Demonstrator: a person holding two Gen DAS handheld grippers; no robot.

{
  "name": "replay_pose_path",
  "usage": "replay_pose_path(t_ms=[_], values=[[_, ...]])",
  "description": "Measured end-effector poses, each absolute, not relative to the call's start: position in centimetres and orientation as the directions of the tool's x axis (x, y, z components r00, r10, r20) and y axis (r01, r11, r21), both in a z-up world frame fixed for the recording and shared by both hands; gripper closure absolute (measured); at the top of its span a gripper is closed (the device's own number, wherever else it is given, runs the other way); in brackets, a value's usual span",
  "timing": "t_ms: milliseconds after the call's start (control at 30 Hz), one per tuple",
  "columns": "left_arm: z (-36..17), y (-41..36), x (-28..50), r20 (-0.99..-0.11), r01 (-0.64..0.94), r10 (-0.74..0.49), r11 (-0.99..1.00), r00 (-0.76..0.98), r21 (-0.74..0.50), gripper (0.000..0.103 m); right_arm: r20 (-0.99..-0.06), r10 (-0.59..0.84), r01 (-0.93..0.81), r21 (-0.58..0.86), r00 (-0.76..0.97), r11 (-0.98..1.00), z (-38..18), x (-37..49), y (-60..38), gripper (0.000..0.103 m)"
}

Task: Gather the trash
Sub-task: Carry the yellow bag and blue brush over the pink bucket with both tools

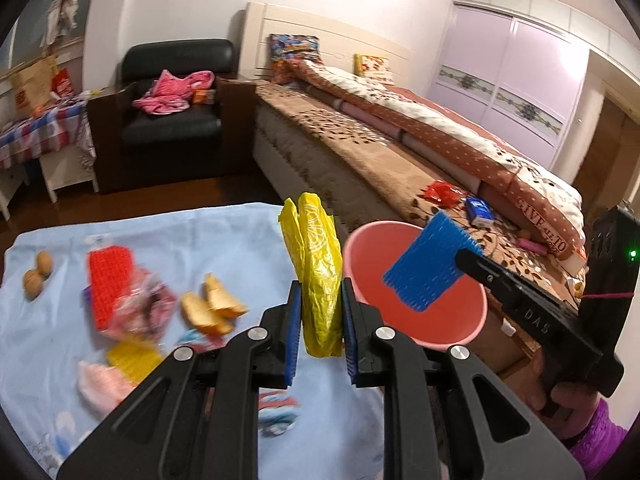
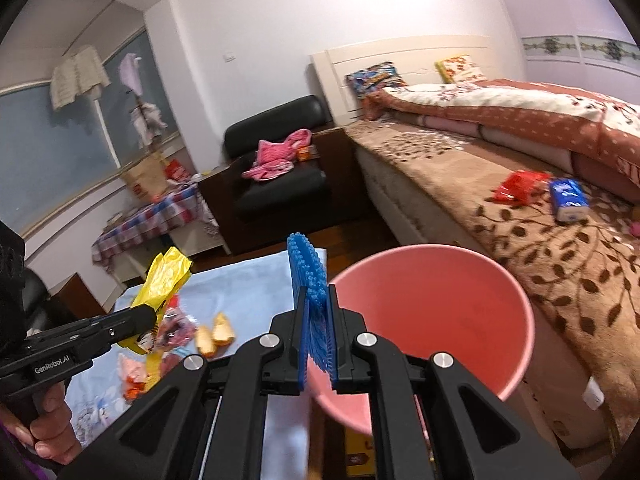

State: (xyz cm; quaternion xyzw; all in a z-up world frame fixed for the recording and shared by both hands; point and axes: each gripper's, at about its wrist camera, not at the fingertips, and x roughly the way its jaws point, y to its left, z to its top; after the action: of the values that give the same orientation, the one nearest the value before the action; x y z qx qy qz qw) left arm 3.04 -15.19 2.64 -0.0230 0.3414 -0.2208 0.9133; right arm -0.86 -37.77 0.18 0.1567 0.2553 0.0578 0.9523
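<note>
- Left hand-held gripper (image 1: pixel 320 312): clenched on yellow wrapper (image 1: pixel 318 276).
- Right hand-held gripper (image 2: pixel 318 320): fingers pressed together, nothing between.
- Step: carrying to pink bin (image 2: pixel 460 280); next, release above it.

The yellow bag (image 1: pixel 320 280) is thin, crinkled plastic film with a glossy sheen, printed in white. The pink bin (image 2: pixel 440 292) at 3 o'clock of it looks like smooth moulded plastic – matt inside. The left gripper (image 1: pixel 320 316) is matt black plastic with bright metal pins and nubbed blue rubbery pads (image 1: pixel 294 320). The table cover (image 1: pixel 180 232) is soft, pale blue cloth – matt, lightly creased. The bed blanket (image 2: pixel 540 248) is plush, fuzzy fabric
</note>
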Motion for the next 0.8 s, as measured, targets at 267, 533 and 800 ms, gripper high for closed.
replay_pose_path(t_ms=[267, 533, 800], values=[[1.1, -19.2, 4.7, -0.648, 0.431, -0.449, 0.880, 0.616, -0.200, 0.085, -0.507, 0.133, 0.046, 0.326, 0.851, 0.944, -1.3, -0.3, -40.3, 0.096], [-0.3, -22.8, 5.9, -0.679, 0.472, -0.458, 0.863, 0.574, -0.182, 0.085, -0.536, 0.101, 0.095, 0.326, 0.838, 0.940, -2.9, 0.0, -41.7, 0.096], [-1.4, -25.3, 6.6, -0.702, 0.493, -0.453, 0.854, 0.550, -0.165, 0.085, -0.548, 0.077, 0.122, 0.316, 0.833, 0.941, -3.6, 0.0, -42.5, 0.096]])
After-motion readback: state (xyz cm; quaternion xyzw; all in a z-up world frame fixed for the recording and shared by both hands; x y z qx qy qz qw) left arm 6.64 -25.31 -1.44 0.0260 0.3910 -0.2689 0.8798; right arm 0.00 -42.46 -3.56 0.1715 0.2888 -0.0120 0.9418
